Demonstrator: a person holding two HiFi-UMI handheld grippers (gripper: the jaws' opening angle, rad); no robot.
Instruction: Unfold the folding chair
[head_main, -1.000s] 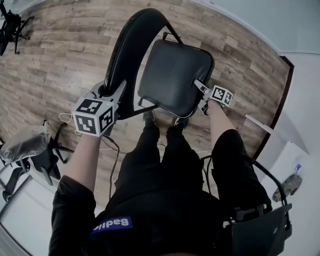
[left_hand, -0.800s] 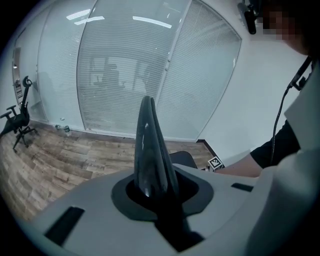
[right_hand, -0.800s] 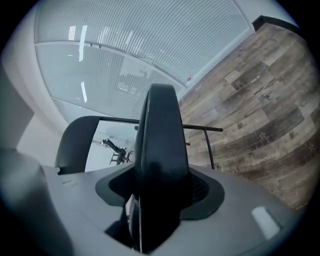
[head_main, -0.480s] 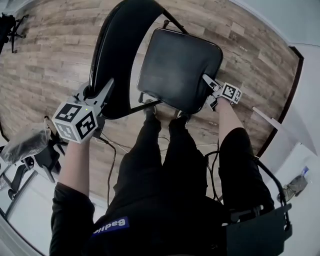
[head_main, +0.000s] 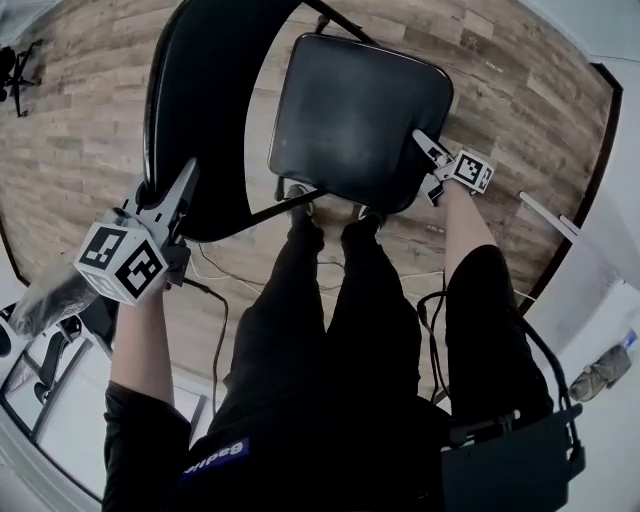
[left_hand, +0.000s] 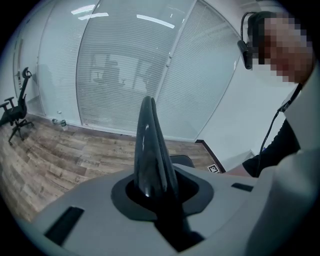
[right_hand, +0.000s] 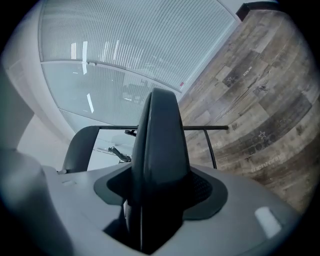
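The black folding chair stands in front of my legs, its curved backrest (head_main: 215, 100) at the upper left and its padded seat (head_main: 355, 110) in the middle. My left gripper (head_main: 170, 190) is shut on the backrest's lower edge. In the left gripper view the thin backrest edge (left_hand: 148, 145) rises out of the left gripper (left_hand: 152, 185). My right gripper (head_main: 428, 165) grips the seat's right edge. Its jaws have just been opening a little, and the thick seat edge (right_hand: 160, 140) still fills the gap of the right gripper (right_hand: 160, 200).
My shoes (head_main: 300, 200) stand under the seat's near edge, and cables (head_main: 215, 300) trail over the wooden floor. An office chair (left_hand: 15, 112) stands far left by the glass wall. A black stand and a grey bag (head_main: 55, 300) sit at my lower left.
Both grippers have sunk. The left one slid down and to the left with the backrest. The seat has swung lower and flatter, and the right gripper followed its edge.
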